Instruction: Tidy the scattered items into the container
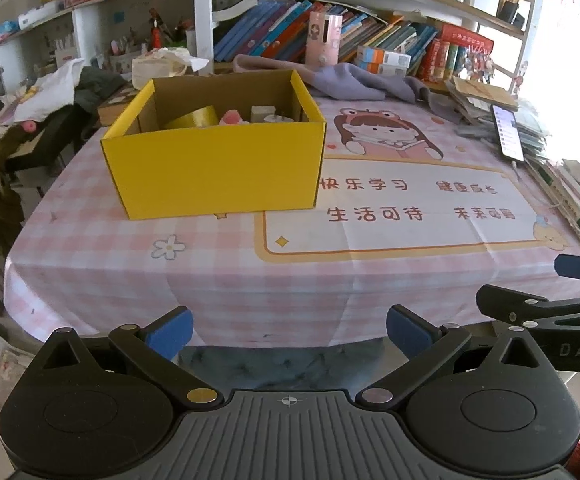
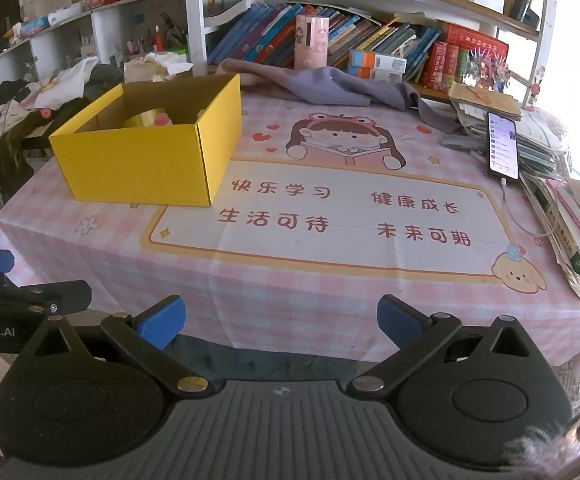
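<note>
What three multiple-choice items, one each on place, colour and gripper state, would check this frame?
1. Where does the phone lie?
A. inside the box
B. on the paper stack at the table's right edge
C. on the shelf

2. What colour is the outside of the box?
A. yellow
B. blue
C. white

3. How do the left gripper and right gripper stand?
A. both shut
B. one holds tape
C. both open, holding nothing

Key: B, it rests against the papers; A, its walls are yellow; C, only gaps show between the blue pads.

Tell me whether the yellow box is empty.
Not empty: the yellow box holds a gold tape roll, a pink item and a pale item.
</note>
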The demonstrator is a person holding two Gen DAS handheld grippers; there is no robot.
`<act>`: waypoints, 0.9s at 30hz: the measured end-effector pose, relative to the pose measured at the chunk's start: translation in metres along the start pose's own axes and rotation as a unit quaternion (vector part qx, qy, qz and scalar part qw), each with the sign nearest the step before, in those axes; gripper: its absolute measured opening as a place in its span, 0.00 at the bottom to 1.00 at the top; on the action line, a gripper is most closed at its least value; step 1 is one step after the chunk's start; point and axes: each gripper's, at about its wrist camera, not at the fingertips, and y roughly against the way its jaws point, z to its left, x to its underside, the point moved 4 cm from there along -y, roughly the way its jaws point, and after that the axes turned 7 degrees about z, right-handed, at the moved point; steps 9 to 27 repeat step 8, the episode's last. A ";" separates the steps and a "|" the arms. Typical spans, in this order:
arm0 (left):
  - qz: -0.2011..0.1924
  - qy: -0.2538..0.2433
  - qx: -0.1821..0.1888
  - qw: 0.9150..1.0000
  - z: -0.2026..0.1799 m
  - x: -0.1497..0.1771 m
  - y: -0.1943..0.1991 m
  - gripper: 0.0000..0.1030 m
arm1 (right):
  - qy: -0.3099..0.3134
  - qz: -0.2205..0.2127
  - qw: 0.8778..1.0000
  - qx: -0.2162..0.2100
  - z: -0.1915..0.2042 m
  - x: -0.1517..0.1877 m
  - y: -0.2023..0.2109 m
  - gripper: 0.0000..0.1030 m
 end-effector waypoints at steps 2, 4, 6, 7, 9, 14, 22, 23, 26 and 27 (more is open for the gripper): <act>-0.004 -0.005 0.002 1.000 -0.002 -0.001 0.001 1.00 | 0.000 0.001 1.000 0.000 -0.001 0.000 0.000 1.00; -0.008 -0.012 0.002 1.000 -0.004 -0.001 0.002 1.00 | 0.000 0.001 1.000 0.000 0.000 0.000 0.000 1.00; -0.008 -0.015 0.000 1.000 -0.005 -0.002 0.001 1.00 | 0.000 0.002 1.000 0.001 -0.001 0.000 -0.001 1.00; -0.006 -0.014 0.001 1.000 -0.005 -0.002 0.000 1.00 | 0.000 0.004 1.000 0.001 -0.001 0.000 -0.002 1.00; -0.004 -0.011 0.004 1.000 -0.005 -0.003 -0.001 1.00 | 0.000 0.005 1.000 0.000 -0.002 0.000 -0.003 1.00; -0.004 -0.011 0.004 1.000 -0.005 -0.003 -0.001 1.00 | 0.000 0.005 1.000 0.000 -0.002 0.000 -0.003 1.00; -0.004 -0.011 0.004 1.000 -0.005 -0.003 -0.001 1.00 | 0.000 0.005 1.000 0.000 -0.002 0.000 -0.003 1.00; -0.004 -0.011 0.004 1.000 -0.005 -0.003 -0.001 1.00 | 0.000 0.005 1.000 0.000 -0.002 0.000 -0.003 1.00; -0.004 -0.011 0.004 1.000 -0.005 -0.003 -0.001 1.00 | 0.000 0.005 1.000 0.000 -0.002 0.000 -0.003 1.00; -0.004 -0.011 0.004 1.000 -0.005 -0.003 -0.001 1.00 | 0.000 0.005 1.000 0.000 -0.002 0.000 -0.003 1.00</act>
